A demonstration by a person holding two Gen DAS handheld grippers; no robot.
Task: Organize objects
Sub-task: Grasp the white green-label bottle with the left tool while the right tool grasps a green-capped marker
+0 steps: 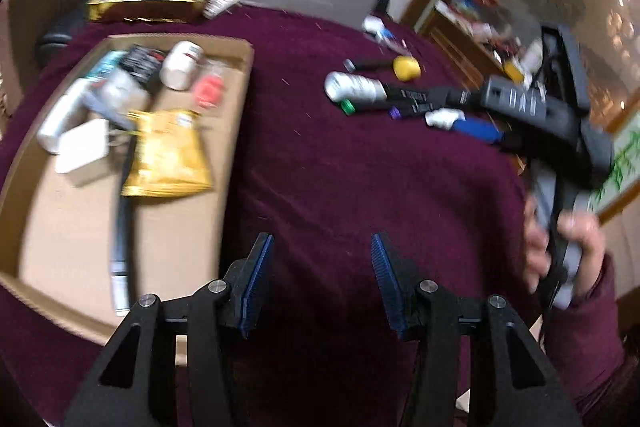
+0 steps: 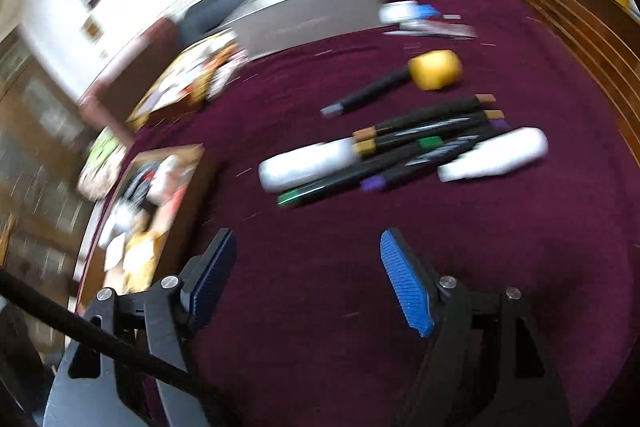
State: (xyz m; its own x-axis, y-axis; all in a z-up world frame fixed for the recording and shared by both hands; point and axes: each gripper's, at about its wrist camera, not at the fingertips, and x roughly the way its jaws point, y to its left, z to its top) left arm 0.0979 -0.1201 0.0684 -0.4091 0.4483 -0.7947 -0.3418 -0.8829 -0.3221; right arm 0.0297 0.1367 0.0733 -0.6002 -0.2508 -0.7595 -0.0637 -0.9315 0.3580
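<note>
**Two open grippers above a cluttered maroon table**

Two grippers hang over the maroon tablecloth (image 1: 340,167), each with its blue-padded jaws spread apart and nothing between them. The left gripper (image 1: 322,279) sits just right of the cardboard box (image 1: 236,99), which lies on the cloth's left side. Inside the box lie a yellow snack bag (image 1: 168,155), a white block (image 1: 84,151), a white bottle (image 1: 182,65) and other blurred items. The right gripper (image 2: 308,279) points toward a loose cluster further along the cloth. That cluster holds a silver-white can (image 2: 306,167), touching a bundle of black markers (image 2: 420,143), with a white tube (image 2: 496,155) against their right end. Just beyond them rests a yellow-headed mallet (image 2: 434,70), apart from the bundle.
</note>
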